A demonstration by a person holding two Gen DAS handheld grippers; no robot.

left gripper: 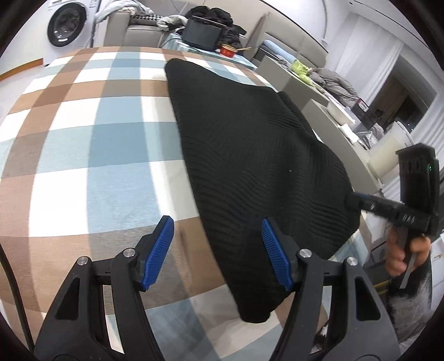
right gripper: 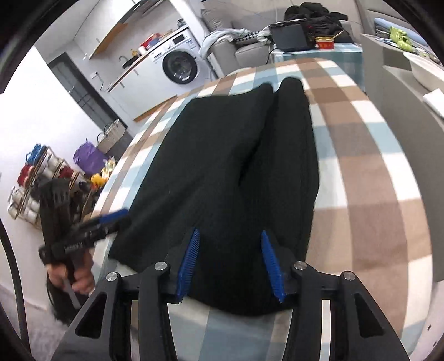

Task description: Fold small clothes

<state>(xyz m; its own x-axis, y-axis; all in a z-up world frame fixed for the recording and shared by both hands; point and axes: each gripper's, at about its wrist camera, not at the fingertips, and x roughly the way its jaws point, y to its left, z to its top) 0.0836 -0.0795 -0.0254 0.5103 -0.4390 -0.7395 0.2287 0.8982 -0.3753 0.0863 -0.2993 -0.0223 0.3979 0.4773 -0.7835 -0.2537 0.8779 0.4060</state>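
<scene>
Both grippers tilted down over black garment [right gripper: 236, 172] — jaws apart.

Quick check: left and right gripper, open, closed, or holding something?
Left gripper: open, holding nothing; fingers straddle the near edge of the black knit garment.
Right gripper: open, nothing pinched; fingers over the garment's near end.

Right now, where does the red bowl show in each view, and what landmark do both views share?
Left wrist view: the red bowl sits top centre, on the far table just right of the black box.
Right wrist view: the red bowl sits top right of centre, again right of the black box.
Shared landmark: the washing machine.
</scene>
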